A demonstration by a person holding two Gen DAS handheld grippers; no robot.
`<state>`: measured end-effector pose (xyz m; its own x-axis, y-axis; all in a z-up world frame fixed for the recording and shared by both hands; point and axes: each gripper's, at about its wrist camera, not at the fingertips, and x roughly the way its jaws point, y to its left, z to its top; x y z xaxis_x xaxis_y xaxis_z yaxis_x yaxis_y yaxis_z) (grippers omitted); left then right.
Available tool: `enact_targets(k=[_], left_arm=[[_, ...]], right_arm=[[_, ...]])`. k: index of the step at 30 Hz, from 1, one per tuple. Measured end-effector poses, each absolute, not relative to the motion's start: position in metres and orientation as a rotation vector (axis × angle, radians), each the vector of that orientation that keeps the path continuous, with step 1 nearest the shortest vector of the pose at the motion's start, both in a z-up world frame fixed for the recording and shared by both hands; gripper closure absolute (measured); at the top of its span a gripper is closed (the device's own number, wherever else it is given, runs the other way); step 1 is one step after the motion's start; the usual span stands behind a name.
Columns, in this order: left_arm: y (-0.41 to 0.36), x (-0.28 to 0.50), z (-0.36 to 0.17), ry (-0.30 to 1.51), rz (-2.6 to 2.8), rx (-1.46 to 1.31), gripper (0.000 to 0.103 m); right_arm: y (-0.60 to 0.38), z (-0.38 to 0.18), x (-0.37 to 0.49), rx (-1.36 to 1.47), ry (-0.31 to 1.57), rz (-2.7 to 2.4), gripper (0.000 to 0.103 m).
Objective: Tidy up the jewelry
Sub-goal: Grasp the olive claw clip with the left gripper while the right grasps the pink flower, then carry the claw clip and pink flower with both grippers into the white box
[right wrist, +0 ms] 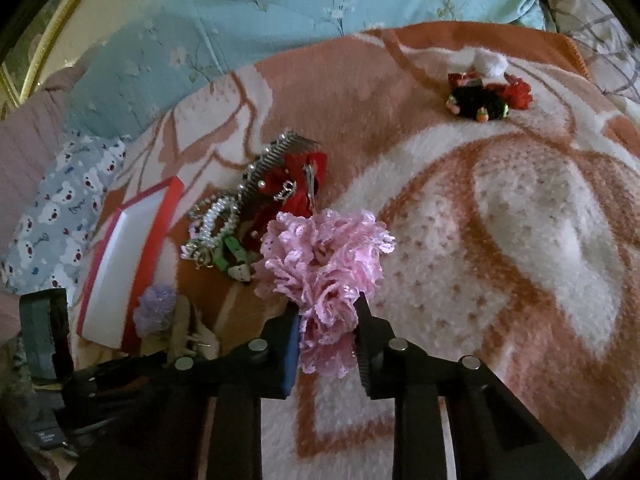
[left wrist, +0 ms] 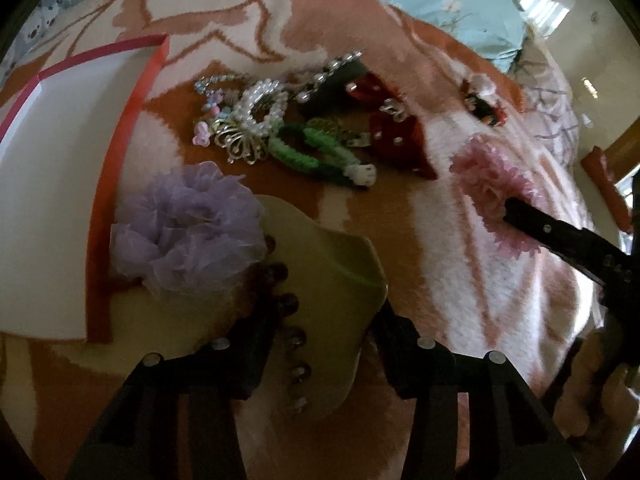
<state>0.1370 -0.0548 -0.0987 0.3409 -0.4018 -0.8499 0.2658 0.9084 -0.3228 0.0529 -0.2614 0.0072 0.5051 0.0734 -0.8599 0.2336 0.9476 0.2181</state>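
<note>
Blanket [right wrist: 520, 240], orange and cream, spread wide beneath everything. Blue flowered bedding [right wrist: 280, 12] bunched along its far edge. White box with red rim [left wrist: 60, 152], lying open at the left of the blanket. Pile of jewelry [left wrist: 280, 120] near the box: pearl pieces, a silver flower brooch, green woven loops, red bows with studs. Separate red and black ornament [right wrist: 488, 94] well apart from the pile, toward the far right. Pale hair clip [left wrist: 320, 280] topped with a lilac mesh flower [left wrist: 184, 228], pinched between the closed-in fingers of the left tongs [left wrist: 320, 340], just beside the box rim. Pink lace scrunchie [right wrist: 328, 272], squeezed by the right tongs [right wrist: 328, 332], next to the pile. Both sets of tongs gripping, not gaping.
</note>
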Motion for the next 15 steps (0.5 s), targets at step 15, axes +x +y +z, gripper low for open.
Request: enact_targets(k=[15], left_arm=[[0.007,0.088,-0.028,0.991,-0.442,-0.165,0.057]], right_arm=[[-0.209,0.034,0.061,0.313,0.999,0.048,0.081]])
